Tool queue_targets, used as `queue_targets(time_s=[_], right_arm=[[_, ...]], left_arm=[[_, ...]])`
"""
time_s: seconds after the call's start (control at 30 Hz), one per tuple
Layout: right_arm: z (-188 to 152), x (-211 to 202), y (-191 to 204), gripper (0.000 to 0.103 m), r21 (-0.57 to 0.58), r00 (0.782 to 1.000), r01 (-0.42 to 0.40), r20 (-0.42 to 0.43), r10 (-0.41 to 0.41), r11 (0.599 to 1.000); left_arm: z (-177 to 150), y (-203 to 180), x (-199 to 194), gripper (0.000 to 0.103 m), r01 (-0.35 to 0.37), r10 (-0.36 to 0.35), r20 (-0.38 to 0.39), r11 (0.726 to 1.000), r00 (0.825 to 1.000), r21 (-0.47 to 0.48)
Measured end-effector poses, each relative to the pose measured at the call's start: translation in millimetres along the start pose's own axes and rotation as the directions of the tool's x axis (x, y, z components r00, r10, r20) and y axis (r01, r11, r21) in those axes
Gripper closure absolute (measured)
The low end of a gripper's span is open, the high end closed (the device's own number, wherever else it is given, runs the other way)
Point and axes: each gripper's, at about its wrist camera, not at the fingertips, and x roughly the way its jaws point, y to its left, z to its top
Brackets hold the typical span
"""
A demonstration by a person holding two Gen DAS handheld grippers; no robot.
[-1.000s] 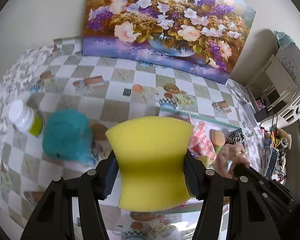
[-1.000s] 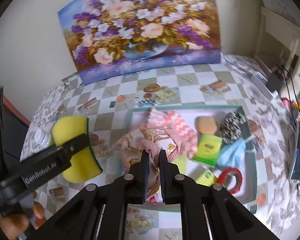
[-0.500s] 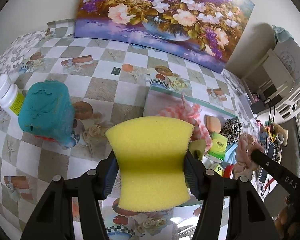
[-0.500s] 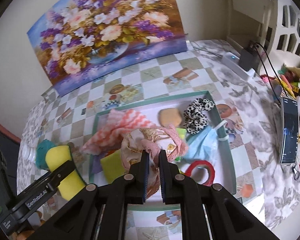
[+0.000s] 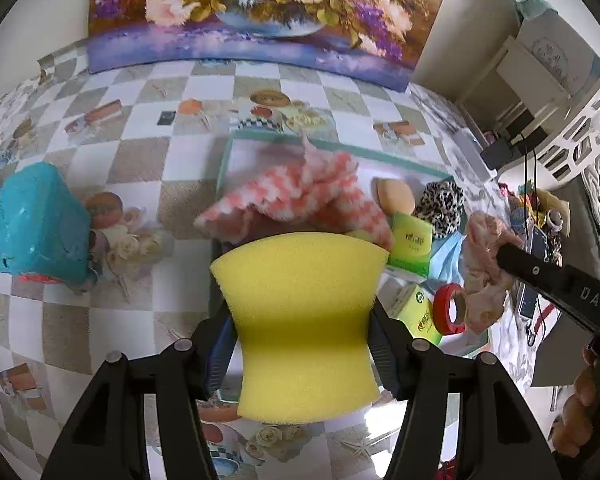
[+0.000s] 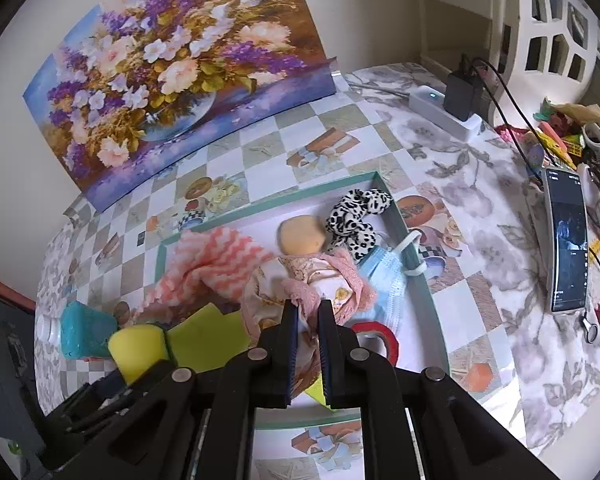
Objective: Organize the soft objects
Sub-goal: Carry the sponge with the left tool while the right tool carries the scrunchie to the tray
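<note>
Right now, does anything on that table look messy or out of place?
Yes: the pink-and-white zigzag cloth spills over the left rim of the teal-edged tray onto the table, and a blue face mask drapes over its right rim.

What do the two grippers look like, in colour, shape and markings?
Both the left gripper and the right gripper are matte black, with angular linkage arms, silver rivets and blue ribbed pads on their fingers. One arm bears white letters "DAS". No cables or sleeves show.

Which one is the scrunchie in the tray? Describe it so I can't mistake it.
Find the teal-rimmed tray below the flower painting. In its far right corner, beside the peach oval sponge, lies the twisted fabric scrunchie. It alone has a black-and-white leopard print.
</note>
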Motion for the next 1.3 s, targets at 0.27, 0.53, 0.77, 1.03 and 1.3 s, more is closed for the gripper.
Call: queue_targets(time_s=[0.27, 0.53, 0.77, 1.03, 1.3], right_arm=[[-3.4, 17.8, 4.7, 0.092, -0.021, 0.998, 0.019, -0.056, -0.020, 1.000], [-10.3, 32.7, 17.2, 0.092, -0.065, 0.994, 0.015, -0.105, -0.022, 0.998], [-13.2, 49.3, 25.6, 0.092, -0.096, 0.989, 0.018, -0.146, -0.031, 0.995], [-20.4, 73.6, 23.5, 0.091, -0.090, 0.974, 0.024, -0.222, -0.044, 0.996], [-21.8, 78.8, 23.0, 0.089, -0.093, 0.971, 0.030, -0.235, -0.051, 0.995]], left_arm=[[-0.5, -0.4, 15.5, 0.041, -0.005, 0.004, -0.041, 1.000, 0.999, -0.007], [-1.6, -1.0, 27.3, 0.041, 0.001, -0.001, -0.074, 1.000, 0.997, -0.003], [-0.7, -2.2, 31.8, 0.041, -0.006, 0.007, -0.078, 1.000, 0.997, 0.005], [1.3, 4.0, 41.5, 0.041, -0.015, 0.014, -0.089, 1.000, 0.996, -0.014], [2.4, 9.9, 56.3, 0.040, -0.026, 0.022, -0.108, 0.999, 0.994, -0.028]])
